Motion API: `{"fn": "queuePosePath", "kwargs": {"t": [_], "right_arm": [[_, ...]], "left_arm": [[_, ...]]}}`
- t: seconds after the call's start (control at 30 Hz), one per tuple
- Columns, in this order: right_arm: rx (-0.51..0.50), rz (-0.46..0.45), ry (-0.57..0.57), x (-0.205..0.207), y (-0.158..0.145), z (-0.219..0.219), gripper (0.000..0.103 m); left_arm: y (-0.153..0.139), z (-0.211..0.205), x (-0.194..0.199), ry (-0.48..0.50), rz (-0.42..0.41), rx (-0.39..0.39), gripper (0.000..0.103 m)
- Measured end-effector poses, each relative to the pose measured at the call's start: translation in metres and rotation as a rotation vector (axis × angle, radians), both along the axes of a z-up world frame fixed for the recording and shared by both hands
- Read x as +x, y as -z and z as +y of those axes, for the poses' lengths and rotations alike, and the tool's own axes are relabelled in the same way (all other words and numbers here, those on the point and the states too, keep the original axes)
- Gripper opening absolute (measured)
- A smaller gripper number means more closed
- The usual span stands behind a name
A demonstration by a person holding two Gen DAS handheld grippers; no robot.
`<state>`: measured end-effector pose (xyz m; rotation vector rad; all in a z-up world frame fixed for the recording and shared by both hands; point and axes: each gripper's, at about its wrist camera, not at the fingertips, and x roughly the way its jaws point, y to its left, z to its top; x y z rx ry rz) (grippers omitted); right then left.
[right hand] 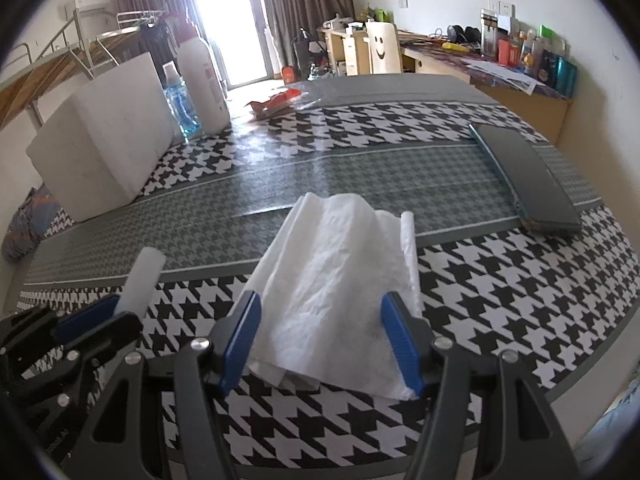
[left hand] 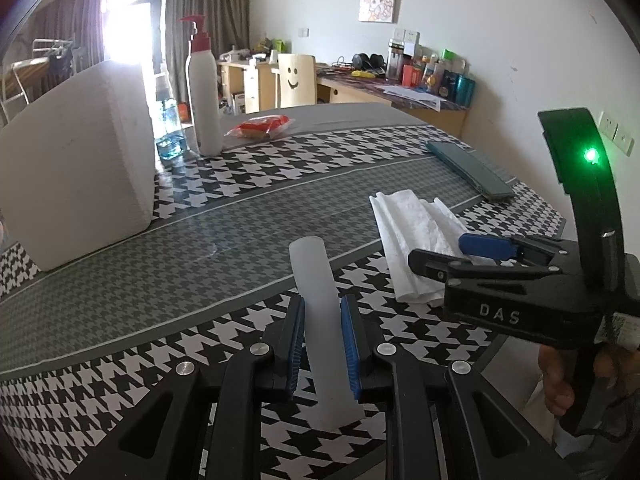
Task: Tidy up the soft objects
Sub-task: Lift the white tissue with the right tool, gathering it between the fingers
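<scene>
A white foam cylinder (left hand: 312, 272) sticks forward over the houndstooth tablecloth (left hand: 224, 168), and my left gripper (left hand: 323, 320) is shut on it, blue pads pressed to both sides. To its right a crumpled white paper towel (left hand: 412, 232) lies flat on the cloth. My right gripper (left hand: 444, 254) hovers over the towel's near end. In the right wrist view the right gripper (right hand: 322, 332) is open and straddles the paper towel (right hand: 332, 264), whose edges run behind both pads. The left gripper (right hand: 120, 312) and the foam cylinder (right hand: 146, 276) show at the lower left.
A big white foam block (left hand: 80, 160) stands at the left, with a pump bottle (left hand: 204, 92), a blue bottle (left hand: 170, 132) and a red packet (left hand: 260, 126) behind it. A dark flat case (left hand: 472, 170) lies at the far right. A person's hand (left hand: 560, 380) holds the right gripper's handle.
</scene>
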<state>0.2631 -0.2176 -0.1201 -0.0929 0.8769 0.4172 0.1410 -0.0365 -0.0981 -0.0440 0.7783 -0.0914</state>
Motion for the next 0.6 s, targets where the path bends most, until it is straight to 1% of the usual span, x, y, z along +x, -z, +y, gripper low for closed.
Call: {"fn": "queuePosePath", "kwargs": {"t": [0.07, 0.3, 0.33, 0.37, 0.43, 0.47, 0.5, 0.57, 0.6], "right_arm": [[-0.031, -0.007, 0.005, -0.001, 0.001, 0.005, 0.067], [-0.088, -0.017, 0.023, -0.002, 0.002, 0.011, 0.066], [-0.093, -0.021, 0.024, -0.003, 0.002, 0.012, 0.061], [-0.094, -0.02, 0.023, -0.003, 0.001, 0.013, 0.058], [-0.095, -0.015, 0.035, -0.002, 0.0, 0.014, 0.045], [-0.095, -0.015, 0.037, -0.002, 0.0, 0.014, 0.042], [-0.096, -0.015, 0.038, -0.002, 0.0, 0.014, 0.036], [-0.097, -0.014, 0.035, -0.003, 0.0, 0.015, 0.032], [-0.096, -0.014, 0.031, -0.003, -0.001, 0.016, 0.027]], "left_arm": [[0.0, 0.004, -0.001, -0.005, -0.003, -0.004, 0.02], [-0.003, 0.018, -0.003, -0.027, -0.016, -0.019, 0.02], [-0.004, 0.02, -0.004, -0.029, -0.017, -0.022, 0.02], [-0.004, 0.022, -0.004, -0.03, -0.018, -0.025, 0.02], [-0.004, 0.026, -0.005, -0.034, -0.021, -0.03, 0.02], [-0.005, 0.029, -0.006, -0.039, -0.023, -0.031, 0.02], [-0.005, 0.03, -0.006, -0.04, -0.024, -0.032, 0.02], [-0.005, 0.034, -0.007, -0.045, -0.026, -0.035, 0.02], [-0.006, 0.036, -0.007, -0.046, -0.027, -0.036, 0.02]]}}
